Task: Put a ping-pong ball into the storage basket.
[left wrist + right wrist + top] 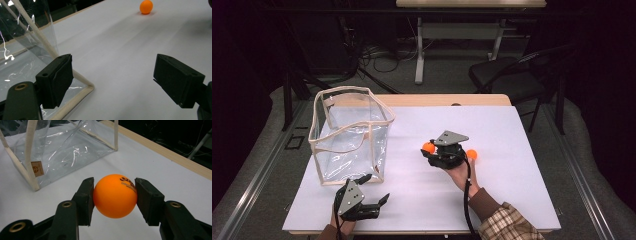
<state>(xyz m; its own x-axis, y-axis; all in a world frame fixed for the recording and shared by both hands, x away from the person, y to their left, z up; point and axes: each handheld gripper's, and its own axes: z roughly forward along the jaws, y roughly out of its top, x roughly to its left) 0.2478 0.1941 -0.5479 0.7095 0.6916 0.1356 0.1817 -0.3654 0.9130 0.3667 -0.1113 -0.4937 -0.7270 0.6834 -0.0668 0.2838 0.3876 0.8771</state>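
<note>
My right gripper [430, 150] is shut on an orange ball [115, 195] [428, 147] and holds it a little above the white table top [492, 130], near the middle. A second orange ball [471, 154] [146, 6] lies on the table just right of that hand. A clear plastic bag with cream trim [349, 132] [60, 147] stands open-topped at the left. My left gripper [377, 189] [112, 82] rests near the table's front edge, jaws open with nothing between them, its left jaw close to the bag's front lower corner [87, 88].
The table's wooden far edge [447, 100] runs behind the white sheet. A dark chair [512, 75] stands beyond the table at the right, and cables lie on the floor at the back. Bare white surface stretches right of the balls.
</note>
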